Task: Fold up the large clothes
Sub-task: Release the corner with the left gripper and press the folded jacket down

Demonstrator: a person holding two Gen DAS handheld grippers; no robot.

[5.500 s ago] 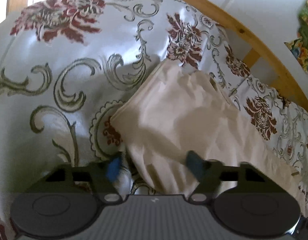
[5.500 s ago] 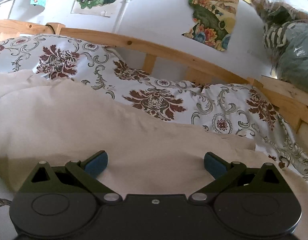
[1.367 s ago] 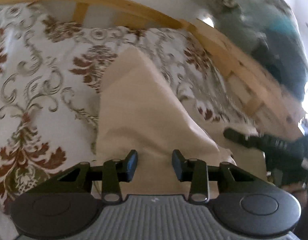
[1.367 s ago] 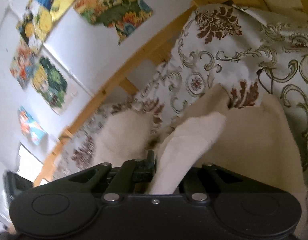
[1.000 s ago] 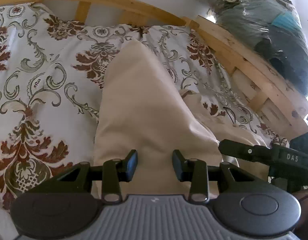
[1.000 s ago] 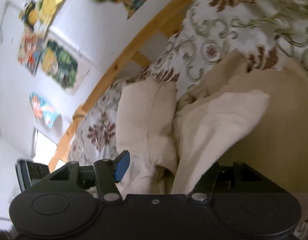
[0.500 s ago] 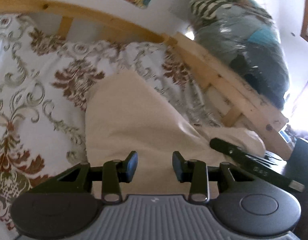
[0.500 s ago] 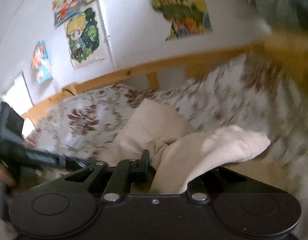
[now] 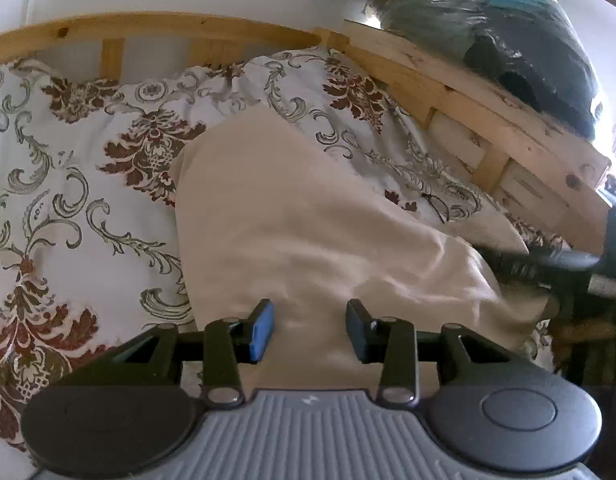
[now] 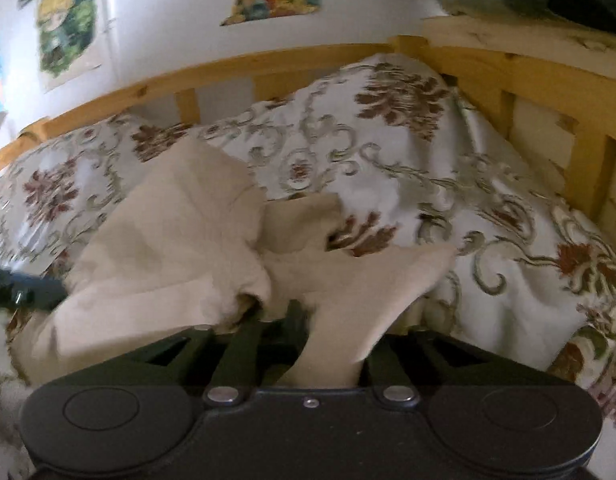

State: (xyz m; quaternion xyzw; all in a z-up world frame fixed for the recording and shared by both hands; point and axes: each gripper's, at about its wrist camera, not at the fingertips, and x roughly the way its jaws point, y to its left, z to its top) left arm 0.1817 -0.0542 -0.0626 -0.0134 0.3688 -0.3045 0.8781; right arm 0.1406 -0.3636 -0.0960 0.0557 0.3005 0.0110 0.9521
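We're in a home bedroom here. Ahead of the tongs spreads a bed under a white bedspread (image 9: 88, 184) patterned with dark red flowers and grey scrolls, closed in beyond by a slatted pine bed frame (image 10: 276, 68). Above that rail, colourful cartoon posters (image 10: 68, 20) hang on the white wall. Off to the right, past the frame's corner, bulky bedding bundles in clear plastic (image 9: 508, 28) sit piled high.

left wrist: close, angled down over bed | right wrist: same | shared: cream garment (image 9: 292, 232), wooden bedframe (image 10: 292, 64)
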